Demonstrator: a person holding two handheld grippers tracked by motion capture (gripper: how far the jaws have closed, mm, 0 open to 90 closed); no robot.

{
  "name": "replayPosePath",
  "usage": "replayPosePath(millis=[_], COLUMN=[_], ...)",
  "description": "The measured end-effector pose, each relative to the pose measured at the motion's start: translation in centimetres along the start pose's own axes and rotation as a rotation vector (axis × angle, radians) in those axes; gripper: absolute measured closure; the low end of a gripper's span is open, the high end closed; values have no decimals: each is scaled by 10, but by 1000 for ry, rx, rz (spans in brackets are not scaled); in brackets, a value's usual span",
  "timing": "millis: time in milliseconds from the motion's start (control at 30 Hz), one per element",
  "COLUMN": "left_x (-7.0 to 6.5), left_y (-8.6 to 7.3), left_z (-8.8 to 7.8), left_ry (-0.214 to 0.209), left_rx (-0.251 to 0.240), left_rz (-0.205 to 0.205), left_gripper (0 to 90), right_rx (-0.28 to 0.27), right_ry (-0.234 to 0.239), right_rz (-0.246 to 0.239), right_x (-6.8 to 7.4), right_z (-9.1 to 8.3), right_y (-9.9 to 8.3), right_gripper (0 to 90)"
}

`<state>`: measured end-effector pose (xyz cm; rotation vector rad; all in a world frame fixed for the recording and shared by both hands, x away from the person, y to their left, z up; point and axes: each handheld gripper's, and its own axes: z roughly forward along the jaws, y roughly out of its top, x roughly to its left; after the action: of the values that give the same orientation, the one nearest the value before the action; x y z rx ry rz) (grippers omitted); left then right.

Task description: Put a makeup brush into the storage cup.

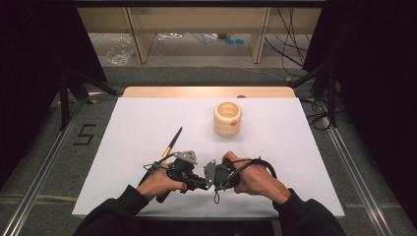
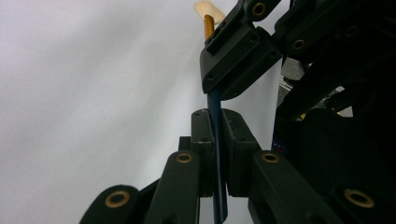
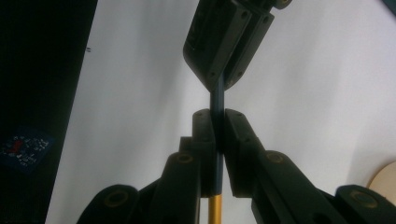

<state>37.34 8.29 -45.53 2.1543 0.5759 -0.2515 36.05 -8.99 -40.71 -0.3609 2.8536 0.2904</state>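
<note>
Paintbrush [image 1: 171, 144] between close-set grippers, mid-table [image 1: 147, 118]

table [image 1: 147, 118]: matt white, smooth | brush [image 2: 216, 140]: glossy dark handle, gold metal ferrule | holder [image 1: 227, 119]: pale wood

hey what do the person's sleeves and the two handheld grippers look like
Both sleeves are dark, probably black. The left gripper and right gripper are black, each topped by a grey three-cornered plate; a black cable loops off the right one. Up close, the black jaws carry brass-coloured pivot rings.
</note>
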Motion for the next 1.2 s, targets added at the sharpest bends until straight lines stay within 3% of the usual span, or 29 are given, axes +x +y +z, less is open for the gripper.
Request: replayPosePath(millis=[133, 200, 233, 600, 633, 800, 833, 1067, 1167, 1200], left_x=[1, 1, 1, 0, 0, 2, 1, 1, 1, 1], left_y=[0, 0, 0, 0, 0, 0, 0, 0, 0, 0], left_z=[0, 0, 0, -1, -1, -5, -5, -7, -5, -5], left_ry=[1, 2, -3, -4, 2, 2, -1, -3, -12, -12], left_rx=[-1, 0, 7, -2, 0, 14, 10, 11, 8, 15], left_rz=[-1, 0, 8, 22, 25, 49, 38, 39, 18, 36], left_gripper=[841, 841, 841, 843, 843, 843, 843, 843, 842, 842], right_rx=[1, -22, -3, -35, -21, 16, 21, 10, 15, 21], right_ry=[-4, -14, -5, -6, 2, -17, -14, 10, 3, 5], right_rz=[-6, -46, -18, -33, -14, -20, -17, -35, -35, -44], right_x=[0, -2, 0, -3, -2, -2, -2, -4, -4, -4], right_z=[-1, 0, -1, -2, -3, 0, 0, 0, -1, -1], right_y=[0, 0, 0, -5, -5, -9, -10, -16, -17, -17], right_gripper=[836, 836, 836, 827, 827, 786, 788, 821, 830, 831])
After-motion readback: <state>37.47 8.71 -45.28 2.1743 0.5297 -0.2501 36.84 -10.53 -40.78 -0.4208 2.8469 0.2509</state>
